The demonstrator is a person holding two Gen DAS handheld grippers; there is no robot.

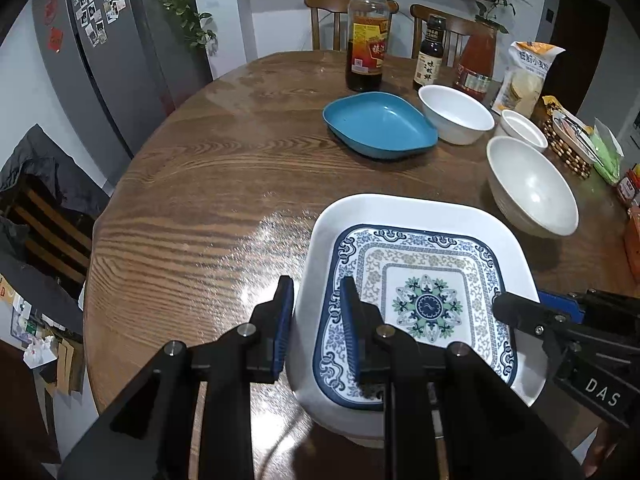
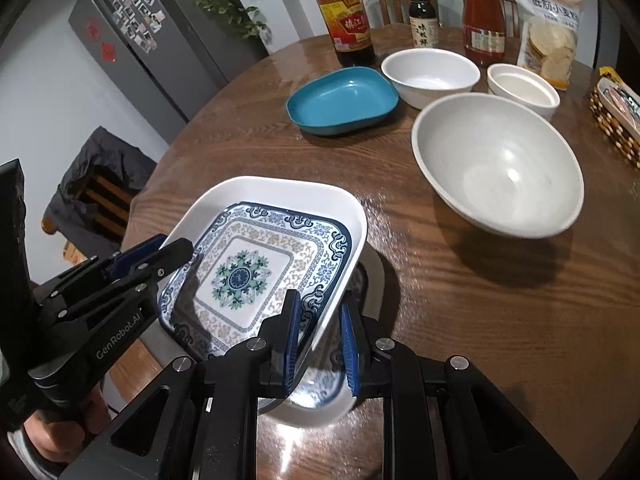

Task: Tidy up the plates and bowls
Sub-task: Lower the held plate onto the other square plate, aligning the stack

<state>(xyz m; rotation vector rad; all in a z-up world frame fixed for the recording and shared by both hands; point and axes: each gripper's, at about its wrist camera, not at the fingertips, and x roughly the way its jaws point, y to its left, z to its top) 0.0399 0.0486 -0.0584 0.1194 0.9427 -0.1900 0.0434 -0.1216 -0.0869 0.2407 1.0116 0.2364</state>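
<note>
Plate (image 1: 424, 304), patterned, stiff and glossy, likely slippery: pinched at opposite rims by left tool (image 1: 316, 324) and right tool (image 2: 318, 332), near table (image 1: 192, 208) edge.

A square patterned plate (image 2: 256, 268), tilted, sits above another beneath. At 12 o'clock lies a blue dish (image 2: 342, 102); three white bowls (image 2: 498, 164) spread toward 2 o'clock.

lower plate (image 2: 320, 404) mostly hidden, basket (image 2: 616, 120) cut off
</note>
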